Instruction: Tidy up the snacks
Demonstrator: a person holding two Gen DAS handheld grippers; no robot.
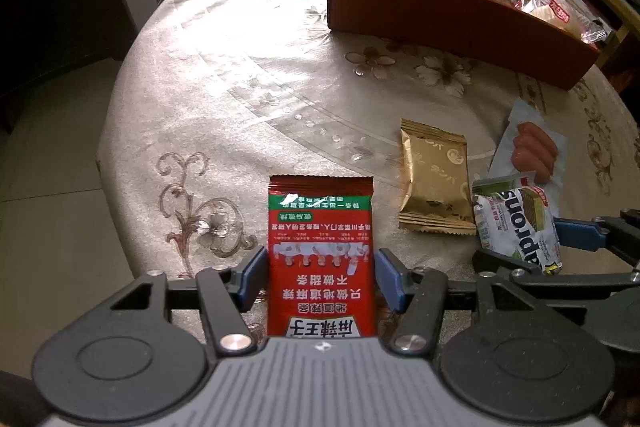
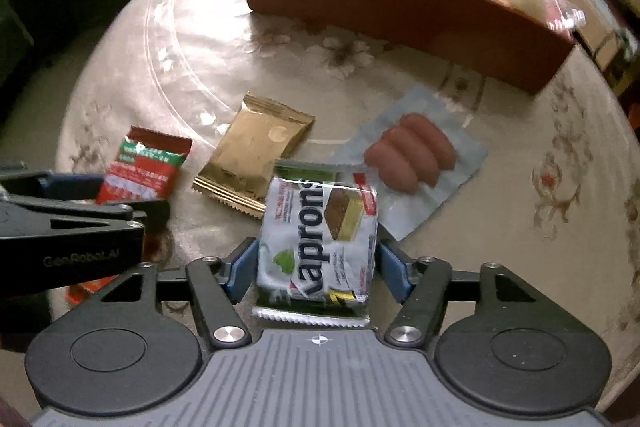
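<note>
In the left wrist view, my left gripper (image 1: 320, 279) is shut on a red snack packet (image 1: 320, 227) with white and green print; both blue pads press its long sides low over the table. In the right wrist view, my right gripper (image 2: 318, 267) is shut on a white wafer packet (image 2: 320, 235) printed "Kaprons", with a pad against each side. The wafer packet (image 1: 516, 227) also shows at the right of the left wrist view. The red packet (image 2: 144, 163) and the left gripper's black fingers (image 2: 72, 223) show at the left of the right wrist view.
A gold packet (image 1: 436, 179) (image 2: 256, 151) and a silver sausage pack (image 1: 532, 151) (image 2: 412, 155) lie between the two grippers. A long brown cardboard box (image 1: 440, 23) (image 2: 400, 11) holding several snacks stands at the back right. The round table (image 1: 240, 87) has a floral cloth; floor lies to the left.
</note>
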